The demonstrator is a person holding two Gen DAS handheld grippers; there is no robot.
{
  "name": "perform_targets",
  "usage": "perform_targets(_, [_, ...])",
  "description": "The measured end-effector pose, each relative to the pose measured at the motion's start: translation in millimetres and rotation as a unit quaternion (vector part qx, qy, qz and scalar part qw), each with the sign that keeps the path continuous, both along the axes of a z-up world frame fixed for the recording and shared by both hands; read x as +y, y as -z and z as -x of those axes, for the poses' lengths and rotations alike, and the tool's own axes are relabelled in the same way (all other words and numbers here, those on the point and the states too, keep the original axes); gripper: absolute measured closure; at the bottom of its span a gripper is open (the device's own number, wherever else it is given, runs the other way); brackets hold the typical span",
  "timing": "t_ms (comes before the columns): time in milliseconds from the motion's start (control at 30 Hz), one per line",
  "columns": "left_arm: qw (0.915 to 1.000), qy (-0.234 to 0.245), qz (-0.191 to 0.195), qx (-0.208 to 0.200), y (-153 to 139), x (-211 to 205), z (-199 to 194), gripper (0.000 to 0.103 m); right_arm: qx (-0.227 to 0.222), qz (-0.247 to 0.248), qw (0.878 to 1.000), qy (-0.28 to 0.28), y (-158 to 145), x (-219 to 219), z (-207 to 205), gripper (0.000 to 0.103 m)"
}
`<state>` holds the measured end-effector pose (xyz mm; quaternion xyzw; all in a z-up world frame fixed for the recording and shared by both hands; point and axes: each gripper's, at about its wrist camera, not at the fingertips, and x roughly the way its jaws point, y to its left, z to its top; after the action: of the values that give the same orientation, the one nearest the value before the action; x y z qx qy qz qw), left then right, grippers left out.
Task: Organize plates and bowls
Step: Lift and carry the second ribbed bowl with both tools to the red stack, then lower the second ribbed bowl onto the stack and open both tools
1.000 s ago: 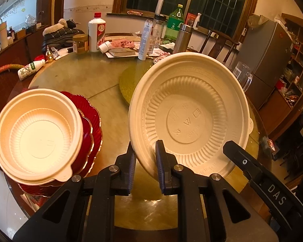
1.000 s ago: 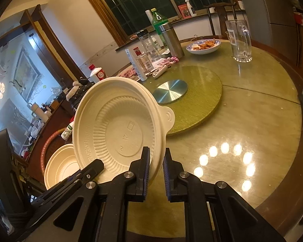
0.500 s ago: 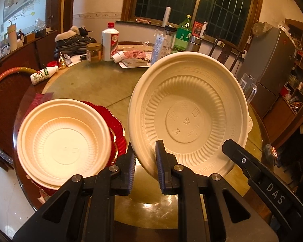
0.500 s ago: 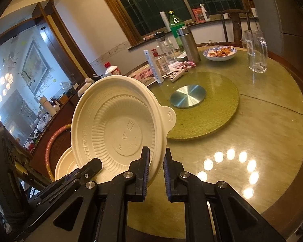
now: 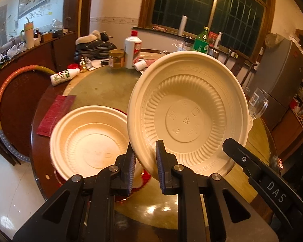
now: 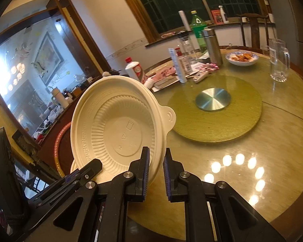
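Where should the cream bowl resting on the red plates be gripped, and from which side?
Pinch the resting bowl's near rim from the table-edge side: it lies mouth-up, its thin lip standing clear of the red plates.

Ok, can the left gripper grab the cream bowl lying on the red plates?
Probably not yet: the left gripper is shut on the raised cream ribbed bowl, though the lying cream bowl sits close below, unobstructed.
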<state>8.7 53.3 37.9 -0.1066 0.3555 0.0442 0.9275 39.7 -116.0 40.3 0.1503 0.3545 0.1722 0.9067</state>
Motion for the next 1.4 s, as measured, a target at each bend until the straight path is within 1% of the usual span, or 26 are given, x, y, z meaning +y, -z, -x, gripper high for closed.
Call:
perform_targets(433, [0.9992,-0.038,0.005,-0.006,-6.2,37.7,14.0,0.086,-0.008,0.004,0.999,-0.044,-11.4,44.6,2.6,0.09])
perform_targets(633, [0.9982,-0.058,0.007,-0.006,-5.8,59.3,21.4,0.086,-0.005,0.002,0.997,-0.071,-11.0,68.3,4.0,0.09])
perform_targets(833, [0.997,-0.076,0.01,-0.009,-5.0,79.8,28.6,0.086,-0.012,0.016,0.996,-0.088,-13.6,92.8,6.6,0.09])
perform_targets(1100, [0.996,-0.089,0.008,-0.007,-1.2,91.3,32.0,0.086,-0.02,0.033,0.994,-0.103,-12.5,113.6,8.4,0.09])
perform_targets(1400, [0.9952,-0.097,0.01,0.007,10.7,98.0,34.1,0.085,-0.009,0.043,0.993,-0.112,-1.8,123.7,6.0,0.09])
